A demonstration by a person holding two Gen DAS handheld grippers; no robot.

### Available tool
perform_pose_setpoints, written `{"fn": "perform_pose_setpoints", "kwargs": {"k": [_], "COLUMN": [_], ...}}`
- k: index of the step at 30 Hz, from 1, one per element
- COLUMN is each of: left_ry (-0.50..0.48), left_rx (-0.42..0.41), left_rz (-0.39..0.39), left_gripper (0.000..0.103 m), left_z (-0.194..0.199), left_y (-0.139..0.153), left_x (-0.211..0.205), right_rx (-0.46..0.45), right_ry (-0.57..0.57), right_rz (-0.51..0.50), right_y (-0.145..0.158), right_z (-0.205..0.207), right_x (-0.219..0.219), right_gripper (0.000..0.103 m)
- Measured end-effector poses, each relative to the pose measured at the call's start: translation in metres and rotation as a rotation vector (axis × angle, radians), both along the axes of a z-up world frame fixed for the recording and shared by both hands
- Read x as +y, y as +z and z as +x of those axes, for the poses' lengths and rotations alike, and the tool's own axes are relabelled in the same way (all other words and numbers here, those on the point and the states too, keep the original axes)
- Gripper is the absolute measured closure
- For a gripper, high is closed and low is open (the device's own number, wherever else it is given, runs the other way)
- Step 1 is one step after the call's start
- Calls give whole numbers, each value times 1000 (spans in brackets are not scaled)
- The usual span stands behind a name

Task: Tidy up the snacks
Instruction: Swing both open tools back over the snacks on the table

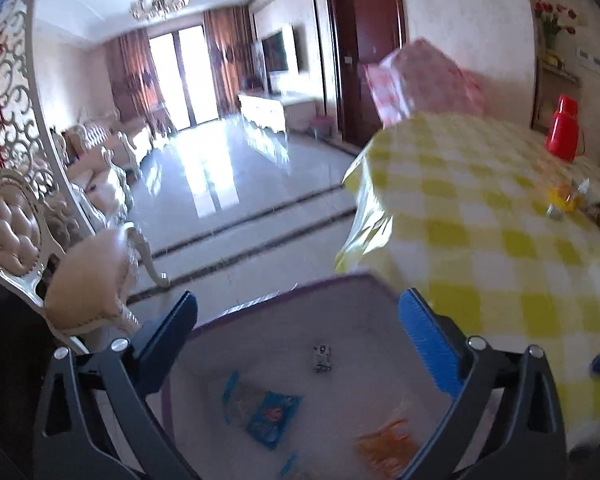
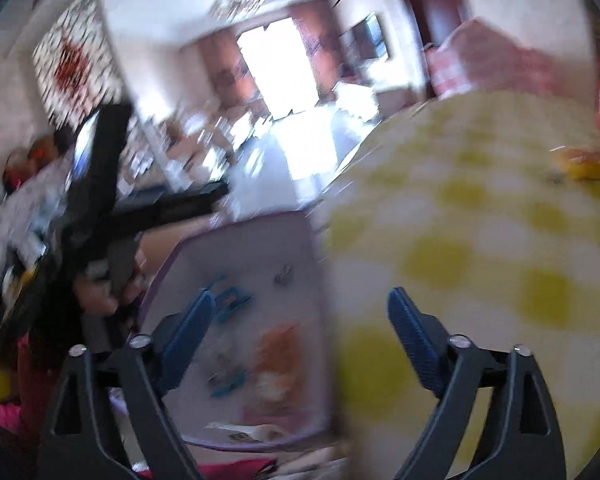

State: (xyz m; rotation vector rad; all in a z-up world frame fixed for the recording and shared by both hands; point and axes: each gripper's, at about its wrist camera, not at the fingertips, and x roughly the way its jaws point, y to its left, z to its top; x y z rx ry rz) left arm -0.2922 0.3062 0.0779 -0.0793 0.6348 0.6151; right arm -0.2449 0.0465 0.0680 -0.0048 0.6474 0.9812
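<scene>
A: Where are the snacks?

B: Some already lie in the bin (image 1: 340, 320), the pale one with the purple rim at the near edge of the table (image 1: 480, 208). A blue packet (image 1: 266, 412), an orange packet (image 1: 384, 446) and a small dark piece (image 1: 322, 358) sit on its floor. More snacks (image 1: 568, 200) are loose on the yellow checked cloth at the far right of the table, short of the red jug (image 1: 563, 128).

A: And the grippers?

B: The left gripper (image 1: 300, 340) hovers over the bin, fingers spread wide, nothing between them. The right gripper (image 2: 300, 328) is also spread and empty, straddling the bin's edge and the cloth. Its view is badly smeared.

A: Which hand goes for the loose ones?

B: The right, I'd judge. From both grippers the loose snacks lie ahead and to the right across the table, and the right one is already partly over the cloth.

A: Which way do they point?

B: Too blurred to say for the table pile; I see only a yellow lump and something pale beside it. In the bin, the blue packet's long side runs slantwise, from upper left to lower right in the left view.
</scene>
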Motion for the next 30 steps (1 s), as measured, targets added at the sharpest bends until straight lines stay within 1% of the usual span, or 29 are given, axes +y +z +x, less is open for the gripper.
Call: {"fn": "perform_pose_setpoints", "kwargs": {"k": [2, 3, 5, 6, 7, 8, 9, 10, 11, 13, 15, 17, 18, 19, 20, 22, 24, 26, 27, 28, 30], "left_ry": [-47, -88, -177, -219, -293, -353, -414, -447, -468, -501, -531, -548, -555, -552, -546, -551, -540, -525, -515, -502, -480], "left_rx": [-49, -74, -92, -93, -90, -69, -15, 21, 64, 100, 129, 136, 133, 127, 123, 113, 67, 4, -17, -49, -101], "left_rz": [-4, -11, -27, -42, -93, -156, -229, -263, -276, -267, -263, -253, -251, -250, -256, -293, -312, -330, -341, -370, -452], "left_gripper": [2, 2, 2, 2, 2, 2, 2, 2, 2, 2, 2, 2, 2, 2, 2, 2, 2, 2, 2, 2, 2], "left_z": [9, 16, 34, 44, 61, 80, 107, 124, 147, 181, 217, 245, 255, 273, 288, 317, 342, 363, 371, 381, 397], "left_y": [16, 23, 34, 36, 36, 32, 22, 14, 1, -18, -34, -44, -48, -51, -53, -55, -51, -46, -44, -43, -46], "left_x": [-28, -45, -79, -93, -113, -130, -151, -166, -187, -220, -253, -279, -289, -300, -308, -320, -327, -330, -330, -328, -320], "right_rx": [-36, -34, -3, 28, 53, 72, 81, 80, 78, 93, 134, 161, 166, 163, 151, 116, 109, 105, 104, 103, 97], "right_ry": [-106, -184, -306, -372, -420, -464, -518, -572, -621, -703, -790, -819, -820, -828, -835, -846, -859, -856, -847, -837, -820], "right_rz": [0, 4, -1, -3, 6, 14, 17, 17, 14, 6, 1, 17, 26, 31, 33, 35, 27, -23, -45, -64, -99], "right_y": [10, 13, 12, 8, 4, -1, -6, -9, -11, -17, -23, -28, -28, -28, -27, -26, -28, -34, -35, -37, -38], "right_z": [13, 23, 41, 53, 63, 72, 81, 89, 97, 116, 143, 166, 171, 185, 193, 221, 244, 271, 284, 295, 313], "right_x": [-35, -60, -95, -117, -137, -156, -176, -196, -213, -244, -275, -295, -300, -302, -307, -312, -313, -310, -306, -302, -294], "right_gripper": [15, 15, 15, 15, 15, 15, 15, 15, 15, 15, 15, 15, 15, 15, 15, 15, 15, 15, 20, 27, 35]}}
